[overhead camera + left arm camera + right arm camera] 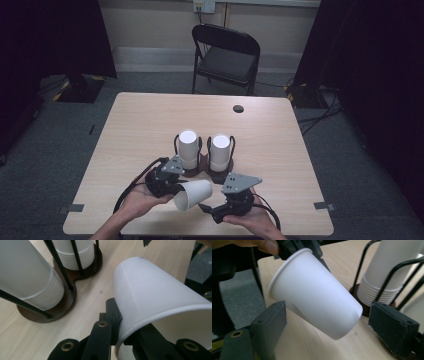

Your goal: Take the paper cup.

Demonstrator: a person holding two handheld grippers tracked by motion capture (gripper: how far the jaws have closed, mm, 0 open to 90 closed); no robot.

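Here, low in the high view's centre, a smooth white paper cup (193,194) lies tilted on its side, its rolled rim pinched by the left gripper (176,186). The right gripper (329,340) holds its rough black pads open either side of the cup's base. Just above stand two ribbed cup stacks (188,148) in a dark wire-and-wood holder (202,165) on the pale woodgrain table (280,150).

High view dim, dark edges; gripper views brighter, near parts soft-focused.

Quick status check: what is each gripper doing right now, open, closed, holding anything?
Left gripper: closed on the rim of the paper cup.
Right gripper: open, its jaws either side of the cup, not pressing on it.
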